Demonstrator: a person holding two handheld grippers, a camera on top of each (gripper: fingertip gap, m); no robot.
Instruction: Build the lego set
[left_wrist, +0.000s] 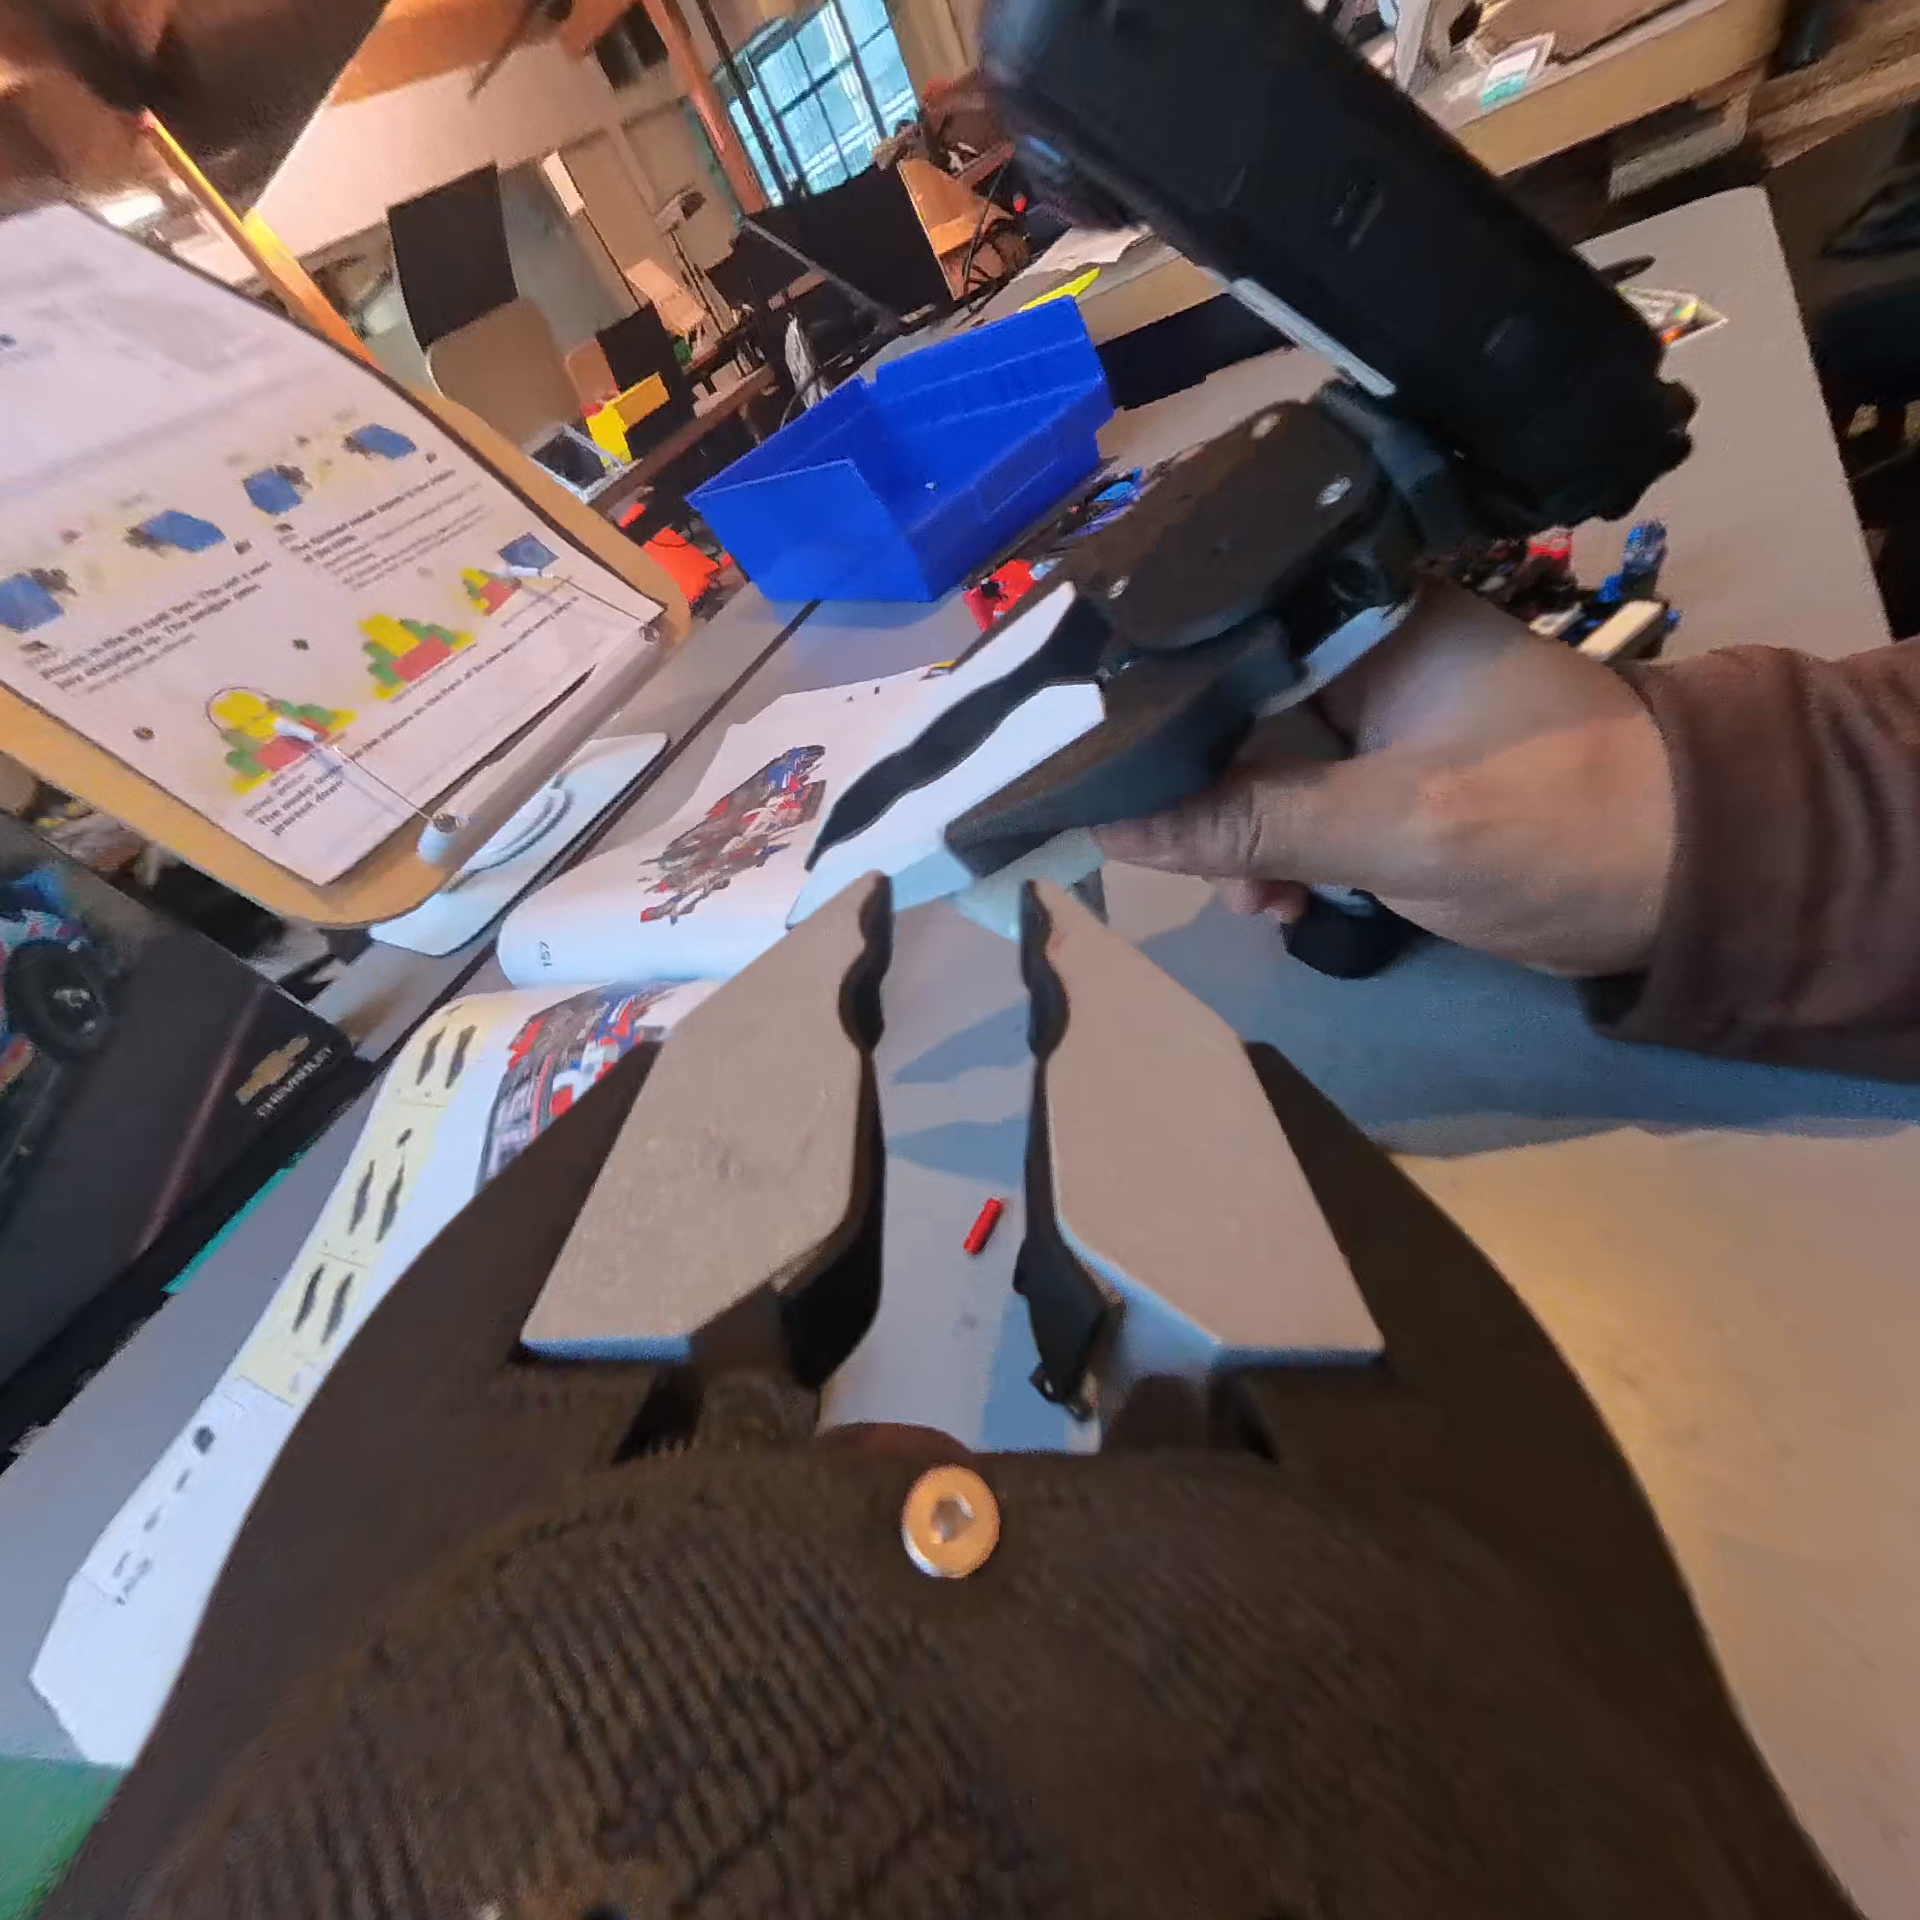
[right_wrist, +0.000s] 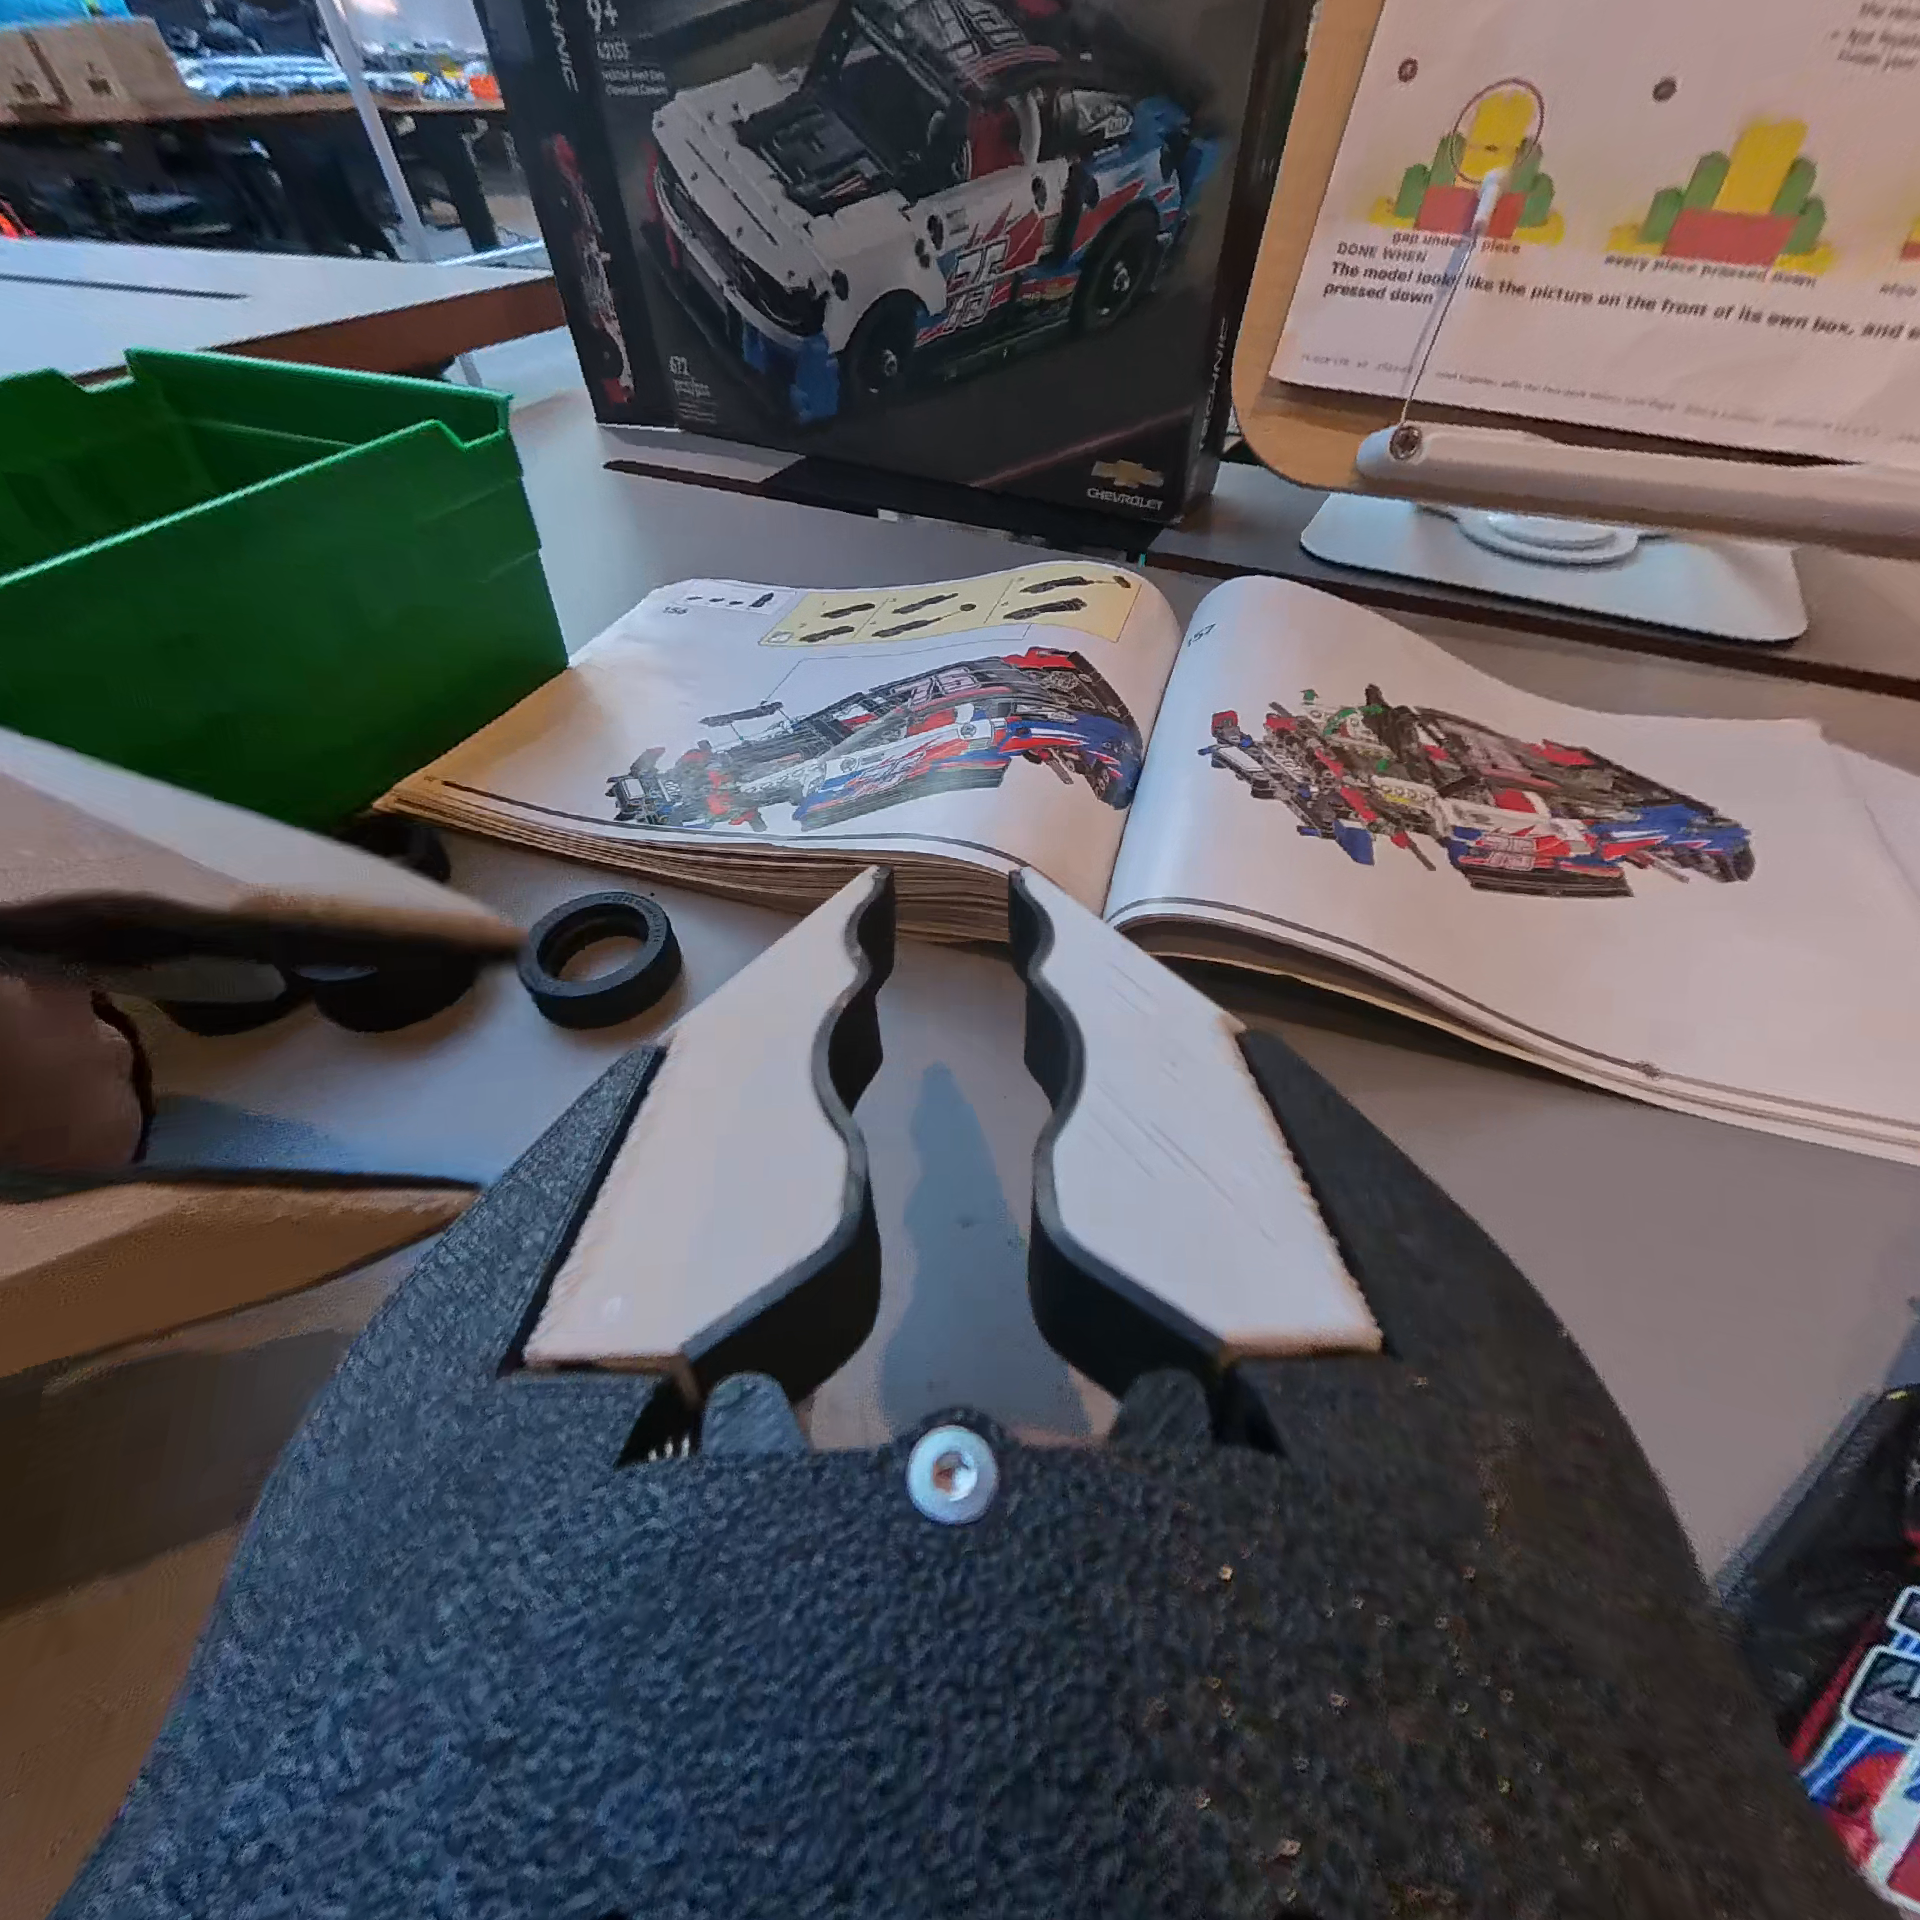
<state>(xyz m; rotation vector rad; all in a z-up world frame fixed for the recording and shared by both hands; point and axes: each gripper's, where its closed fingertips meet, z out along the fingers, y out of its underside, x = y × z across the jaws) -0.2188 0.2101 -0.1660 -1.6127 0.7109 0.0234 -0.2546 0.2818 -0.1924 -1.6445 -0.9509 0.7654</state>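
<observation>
blue bin (left_wrist: 914, 488): glossy plastic. tyre (right_wrist: 601, 958): matt black rubber. instruction book (right_wrist: 1143, 790): smooth paper. table (right_wrist: 1558, 1299): matt grey, smooth.

Two bins: blue bin (left_wrist: 914, 488), green bin (right_wrist: 260, 582); perhaps three tyres (right_wrist: 601, 958).

Landmark: open instruction book (right_wrist: 1143, 790) on the grey table (right_wrist: 1558, 1299).
Near side of book: bare tabletop — open for passage.
Left of book: green bin (right_wrist: 260, 623), black tyre (right_wrist: 603, 961) just off its corner.
Behind book: set box (right_wrist: 904, 249), white stand base (right_wrist: 1558, 571) — blocked.
Right of book: blue bin (left_wrist: 914, 488) farther back, red pin (left_wrist: 983, 1226) on bare table.
</observation>
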